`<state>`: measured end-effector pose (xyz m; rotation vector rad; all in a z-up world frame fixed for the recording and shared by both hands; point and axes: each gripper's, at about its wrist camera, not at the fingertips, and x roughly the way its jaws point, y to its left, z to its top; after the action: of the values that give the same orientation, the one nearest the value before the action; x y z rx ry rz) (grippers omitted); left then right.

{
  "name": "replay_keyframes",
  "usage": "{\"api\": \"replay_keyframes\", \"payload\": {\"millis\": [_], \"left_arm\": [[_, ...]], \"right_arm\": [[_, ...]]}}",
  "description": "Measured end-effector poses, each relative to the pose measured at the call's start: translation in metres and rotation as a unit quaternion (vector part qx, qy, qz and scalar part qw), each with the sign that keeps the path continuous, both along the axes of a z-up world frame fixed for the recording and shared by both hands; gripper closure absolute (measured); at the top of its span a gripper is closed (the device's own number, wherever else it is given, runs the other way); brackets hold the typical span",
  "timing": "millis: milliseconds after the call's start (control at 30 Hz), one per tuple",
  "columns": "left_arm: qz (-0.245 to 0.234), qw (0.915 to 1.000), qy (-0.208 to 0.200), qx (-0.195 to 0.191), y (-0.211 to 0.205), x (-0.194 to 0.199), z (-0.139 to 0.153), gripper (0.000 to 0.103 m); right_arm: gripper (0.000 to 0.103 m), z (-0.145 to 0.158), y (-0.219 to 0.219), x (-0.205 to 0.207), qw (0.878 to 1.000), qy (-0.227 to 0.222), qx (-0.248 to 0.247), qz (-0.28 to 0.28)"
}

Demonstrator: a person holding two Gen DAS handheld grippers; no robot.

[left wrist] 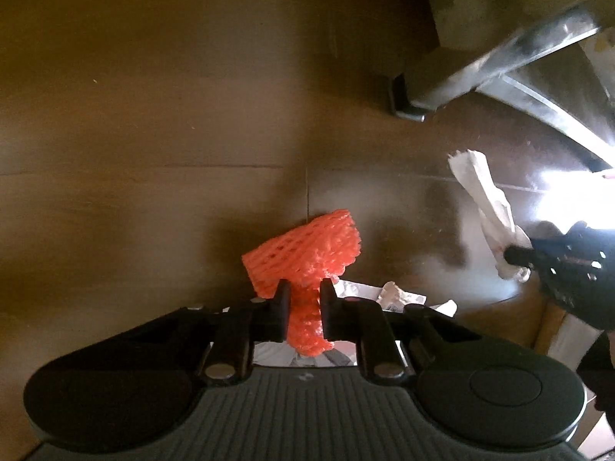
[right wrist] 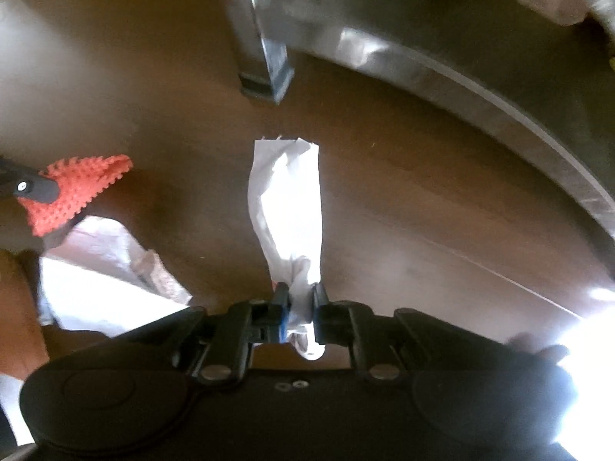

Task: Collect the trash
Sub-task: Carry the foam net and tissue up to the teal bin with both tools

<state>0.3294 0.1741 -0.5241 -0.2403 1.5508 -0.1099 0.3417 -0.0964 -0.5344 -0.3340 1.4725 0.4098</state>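
Orange foam fruit netting (left wrist: 307,253) is pinched in the left gripper (left wrist: 304,299); the right gripper (right wrist: 298,299) clamps crumpled white paper (right wrist: 288,199); both held above the brown floor (left wrist: 134,115). Carrying step; next likely needs a bin, none visible

A soft orange foam net sleeve (left wrist: 307,253), open-meshed and knobbly, is pinched between the matt black plastic fingers (left wrist: 282,307) of the left gripper (left wrist: 303,299). A crumpled white paper wrapper (right wrist: 286,207), creased and dull, is clamped in the right gripper (right wrist: 298,299), whose black plastic body is seen with small bright metal pins. The brown wood-look floor (left wrist: 153,115) is smooth with a faint sheen. A brushed metal furniture leg (right wrist: 261,38) appears glossy. A thin white plastic bag (right wrist: 103,269) looks wrinkled.
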Motion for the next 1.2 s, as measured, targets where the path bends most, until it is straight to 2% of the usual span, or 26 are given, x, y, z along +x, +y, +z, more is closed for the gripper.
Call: {"api": "replay_keyframes", "payload": {"millis": [233, 367, 633, 867, 1067, 1200], "left_arm": [[-0.005, 0.9999, -0.015, -0.002, 0.003, -0.005, 0.065, 0.089], [-0.016, 0.9992, -0.037, -0.005, -0.001, -0.017, 0.115, 0.089], [-0.016, 0.9939, -0.109, 0.008, -0.007, -0.031, 0.229, 0.089], [0.003, 0.9804, -0.197, 0.005, -0.018, -0.06, 0.333, 0.089], [0.006, 0.9612, -0.276, 0.009, -0.034, -0.083, 0.411, 0.089], [0.003, 0.946, -0.324, 0.013, -0.05, -0.096, 0.464, 0.089]], "right_arm": [[0.093, 0.073, -0.008, -0.019, 1.0, -0.015, 0.022, -0.017], [0.093, 0.127, -0.004, -0.031, 0.998, -0.038, 0.044, -0.011], [0.093, 0.235, -0.001, -0.062, 0.989, -0.104, 0.099, -0.021], [0.093, 0.331, -0.01, -0.091, 0.974, -0.179, 0.14, -0.02], [0.093, 0.404, -0.028, -0.12, 0.957, -0.241, 0.161, -0.03], [0.093, 0.451, -0.045, -0.131, 0.94, -0.29, 0.177, -0.036]]}}
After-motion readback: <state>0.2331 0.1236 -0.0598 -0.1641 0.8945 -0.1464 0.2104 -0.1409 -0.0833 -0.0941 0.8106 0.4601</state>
